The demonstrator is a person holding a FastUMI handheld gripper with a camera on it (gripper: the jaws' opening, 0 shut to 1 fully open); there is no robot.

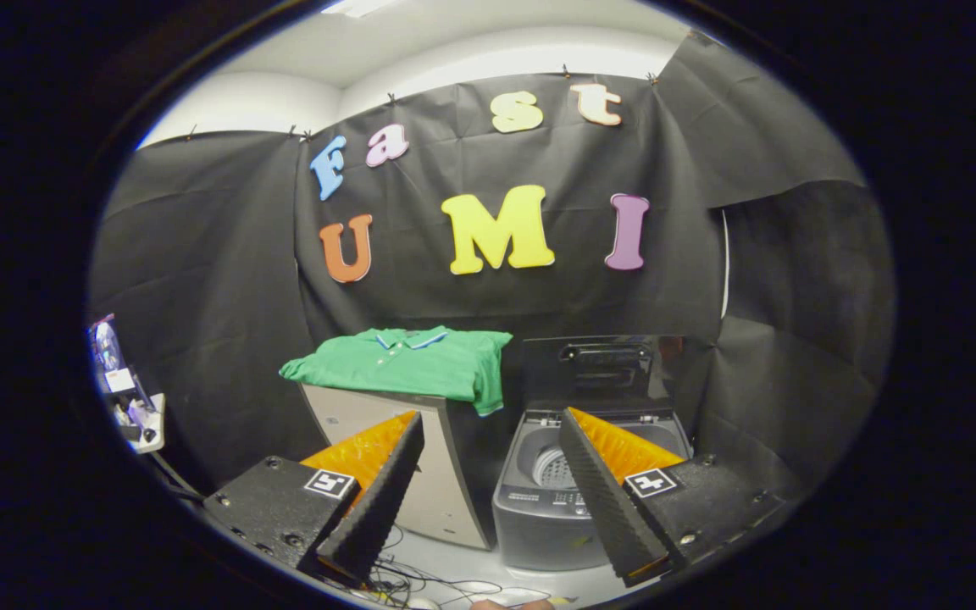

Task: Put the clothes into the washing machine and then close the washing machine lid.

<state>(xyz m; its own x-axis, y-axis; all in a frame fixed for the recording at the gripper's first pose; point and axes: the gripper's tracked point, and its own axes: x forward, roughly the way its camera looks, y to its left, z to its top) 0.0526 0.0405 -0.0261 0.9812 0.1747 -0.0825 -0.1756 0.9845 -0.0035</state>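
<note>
Hand-held gripper (488,419) spread wide, nothing between the fingers. Each finger (374,500) has a ribbed black pad on the inner face and an orange back, and each black base block carries a square marker tag. Fingers point level and forward, tips aimed at the gap between the box and the machine.

Below the fingers: pale floor with a tangle of thin cables (403,580). Something skin-toned pokes in at the very bottom, too little of it to identify.

Just ahead, seen between the fingers: a small grey top-load washing machine (539,508) on the floor. The right finger overlaps its right side. Its lid (607,364) is up, standing near vertical against the booth wall, and the perforated drum (551,466) is exposed. Can't see anything inside from this angle.

Left of the machine, nearly touching it: a beige box-like stand (386,415), partly hidden behind the left finger. A green polo shirt (407,360) with a blue-trimmed collar lies flat on top, one sleeve hanging over the stand's right edge toward the machine. The shirt sits beyond the fingertips, well clear of them.

Far left: a small shelf with assorted clutter (128,398), too small to make out.

Behind everything: black cloth wall, with white ceiling above.
</note>
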